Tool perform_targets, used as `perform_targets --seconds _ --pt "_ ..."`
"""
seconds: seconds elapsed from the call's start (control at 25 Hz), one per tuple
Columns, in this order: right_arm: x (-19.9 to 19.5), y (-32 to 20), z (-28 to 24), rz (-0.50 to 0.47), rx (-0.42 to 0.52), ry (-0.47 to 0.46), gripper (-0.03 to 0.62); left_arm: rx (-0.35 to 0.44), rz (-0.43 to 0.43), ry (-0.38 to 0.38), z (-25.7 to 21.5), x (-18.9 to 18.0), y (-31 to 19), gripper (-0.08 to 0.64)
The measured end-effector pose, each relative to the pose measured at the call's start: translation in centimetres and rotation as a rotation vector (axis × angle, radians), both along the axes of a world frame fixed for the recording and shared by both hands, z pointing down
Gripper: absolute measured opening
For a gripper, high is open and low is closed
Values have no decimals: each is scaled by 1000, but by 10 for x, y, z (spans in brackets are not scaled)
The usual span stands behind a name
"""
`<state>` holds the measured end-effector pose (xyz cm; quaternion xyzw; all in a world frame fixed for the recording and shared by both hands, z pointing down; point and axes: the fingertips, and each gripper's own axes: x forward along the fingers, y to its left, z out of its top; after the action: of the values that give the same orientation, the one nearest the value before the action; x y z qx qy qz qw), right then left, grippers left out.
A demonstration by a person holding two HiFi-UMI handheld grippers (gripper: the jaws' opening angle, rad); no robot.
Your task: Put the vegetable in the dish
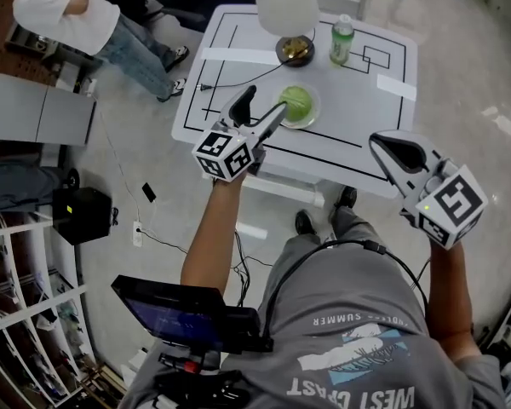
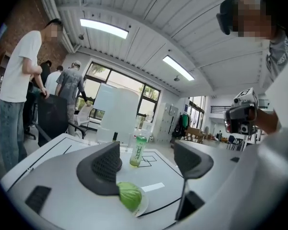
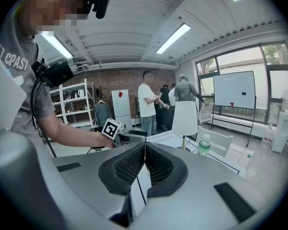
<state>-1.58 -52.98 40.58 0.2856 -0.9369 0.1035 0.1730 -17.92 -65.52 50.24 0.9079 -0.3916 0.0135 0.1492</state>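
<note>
A round green cabbage (image 1: pixel 296 102) lies in a shallow white dish (image 1: pixel 312 118) on the white table (image 1: pixel 358 122). My left gripper (image 1: pixel 266 100) hangs just left of the dish, open, with one fingertip close to the cabbage's edge and its pads off it. In the left gripper view the cabbage (image 2: pixel 129 195) rests on the dish (image 2: pixel 143 204) low beside the left jaw, and the gap of my left gripper (image 2: pixel 149 159) holds nothing. My right gripper (image 1: pixel 381 143) is off the table's near right edge, apart from the dish. In its own view my right gripper (image 3: pixel 145 150) is shut, jaws pressed together and empty.
A lamp with a white shade (image 1: pixel 285 2) and a dark base (image 1: pixel 295 50) stands behind the dish, with a green bottle (image 1: pixel 342 40) to its right. White tape strips (image 1: pixel 397 87) lie on the table. A person in a white shirt (image 1: pixel 68 11) stands at the far left.
</note>
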Motion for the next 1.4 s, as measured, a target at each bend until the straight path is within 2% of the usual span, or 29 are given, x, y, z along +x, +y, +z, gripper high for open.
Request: perform_targets --seconds 0.24,0.4,0.68,0.88,1.16,1.4 --pt "-11 19 -32 16 72 -77 8 165 46 9 -81 -9 43 146" --pt "-16 32 -55 33 134 -95 8 267 64 21 -137 -13 74 10" --pt "-16 69 -96 53 264 -123 8 371 110 39 -201 -10 131 6" --pt "-3 99 -128 55 348 -144 8 432 121 19 -234 -1 169 6" --pt "25 147 -160 21 392 -198 8 474 74 -12 -270 19 225 6" --pt "70 198 -162 1 382 -227 6 478 18 -43 -273 56 281 6"
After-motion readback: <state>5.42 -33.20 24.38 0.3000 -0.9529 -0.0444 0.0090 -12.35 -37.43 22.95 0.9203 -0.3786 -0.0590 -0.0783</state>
